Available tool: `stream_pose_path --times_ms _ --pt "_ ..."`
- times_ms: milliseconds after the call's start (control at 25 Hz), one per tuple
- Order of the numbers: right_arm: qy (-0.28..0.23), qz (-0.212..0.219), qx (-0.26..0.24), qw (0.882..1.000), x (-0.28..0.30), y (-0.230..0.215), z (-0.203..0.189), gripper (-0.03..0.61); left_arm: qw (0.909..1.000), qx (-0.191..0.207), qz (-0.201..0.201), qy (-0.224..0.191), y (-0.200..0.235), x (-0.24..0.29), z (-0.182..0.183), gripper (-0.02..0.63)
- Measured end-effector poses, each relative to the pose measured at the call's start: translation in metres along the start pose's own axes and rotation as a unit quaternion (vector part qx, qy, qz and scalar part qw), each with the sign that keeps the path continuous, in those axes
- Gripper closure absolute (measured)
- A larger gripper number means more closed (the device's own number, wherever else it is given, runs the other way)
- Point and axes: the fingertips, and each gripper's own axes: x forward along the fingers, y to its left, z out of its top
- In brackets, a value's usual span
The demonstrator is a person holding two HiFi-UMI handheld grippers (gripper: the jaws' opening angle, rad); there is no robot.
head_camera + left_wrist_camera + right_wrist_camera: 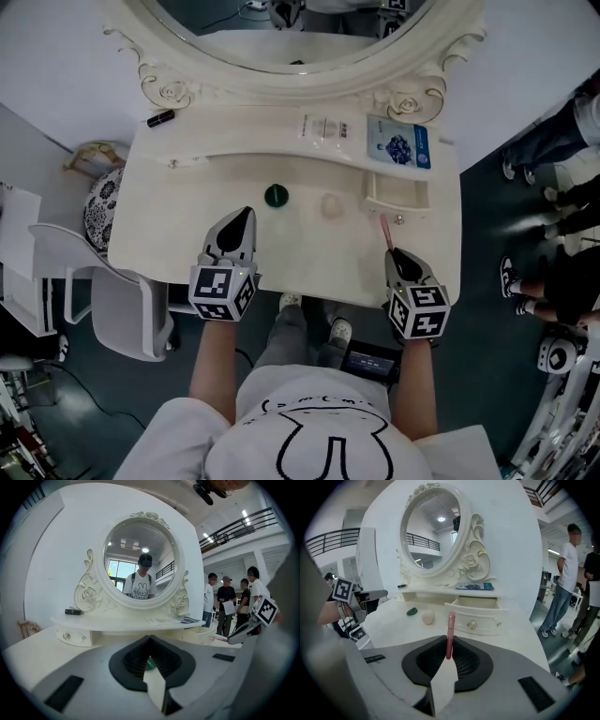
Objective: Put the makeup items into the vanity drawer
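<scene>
Tabletop: cream-painted vanity tabletop [187, 234], smooth and hard, with a curved front edge; carved roses and scrolls frame the oval mirror [281, 28] behind it.
Drawer: the small drawer [398, 192] stands open at the right, shallow and pale inside, with a shiny round knob [472, 624]; nothing shows in it.
Pink tube: a slim, glossy, rigid pink tube [450, 634], standing nearly upright above the tabletop, near the drawer front but not yet over it.
Right tongs: the right tongs [449, 641] are closed on the lower end of the pink tube, ribbed black pads on both sides.
Left tongs: the left tongs [150, 641] are narrow, tips about meeting, with nothing between them.
Loose items: a low, dark green disc [277, 195] and a soft-looking beige puff [330, 206] lie mid-tabletop, near each other but apart.
Shelf: a black tube [160, 118] at the left end, flat packets [398, 147] at the right.
Risk, slip: the tube is slick and held only by its end, so it could swivel or slide out of the pads.
Risk, knock: its tall free end could catch the drawer front on the way in.
Risk, roll: if let go too early, the round tube would likely roll off the tabletop.
</scene>
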Motion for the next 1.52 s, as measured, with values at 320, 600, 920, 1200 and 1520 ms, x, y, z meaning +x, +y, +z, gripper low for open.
stream_pose_path --times_ms 320,600,920,1200,1520 --pt "-0.044 -0.011 -0.01 0.999 -0.016 -0.007 0.042 0.528 0.9993 0.005 -0.002 -0.038 -0.001 -0.002 0.033 0.6" --pt "-0.076 -0.03 -0.006 0.997 -0.012 -0.006 0.076 0.528 0.9983 0.012 -0.011 -0.056 0.019 0.007 0.056 0.6" --pt "-0.099 -0.044 0.007 0.994 -0.005 0.004 0.095 0.528 0.9969 0.027 -0.03 -0.068 0.036 0.019 0.075 0.6" --pt "-0.097 -0.034 -0.001 0.995 0.004 -0.003 0.101 0.528 0.9972 0.025 -0.021 -0.067 0.036 0.025 0.075 0.6" --pt "-0.075 0.021 -0.042 0.996 0.018 -0.025 0.109 0.528 0.9969 -0.001 0.037 -0.07 0.023 0.021 0.069 0.6"
